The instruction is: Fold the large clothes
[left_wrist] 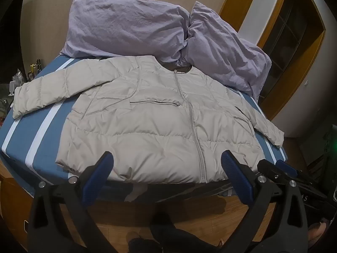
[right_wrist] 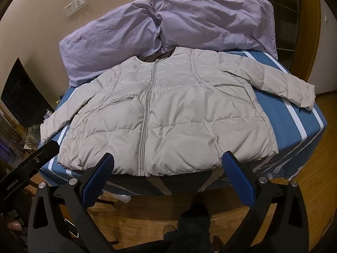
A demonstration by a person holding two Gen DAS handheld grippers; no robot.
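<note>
Both grippers, left [left_wrist: 166,168] and right [right_wrist: 168,168], gape empty, tilted down over jacket [left_wrist: 160,116] hem; no legible writing.

Puffer jacket [left_wrist: 151,122], pale beige, lies flat & face-up on the bed [left_wrist: 27,124]; zip shut, collar at the far end, hem at the near edge. Sleeves spread out: one angles to the left over the blue sheet w/ white stripes, the other runs to the right, cuff at the bed's edge. Two lilac pillows [left_wrist: 130,27] lean vs the wall behind the collar. Left gripper [left_wrist: 166,166] hangs over the hem, fingers [left_wrist: 236,175] wide apart, nothing betw. them. Right gripper [left_wrist: 280,168] pokes in low right, just beside. Wood floor [left_wrist: 189,213] below.
</note>
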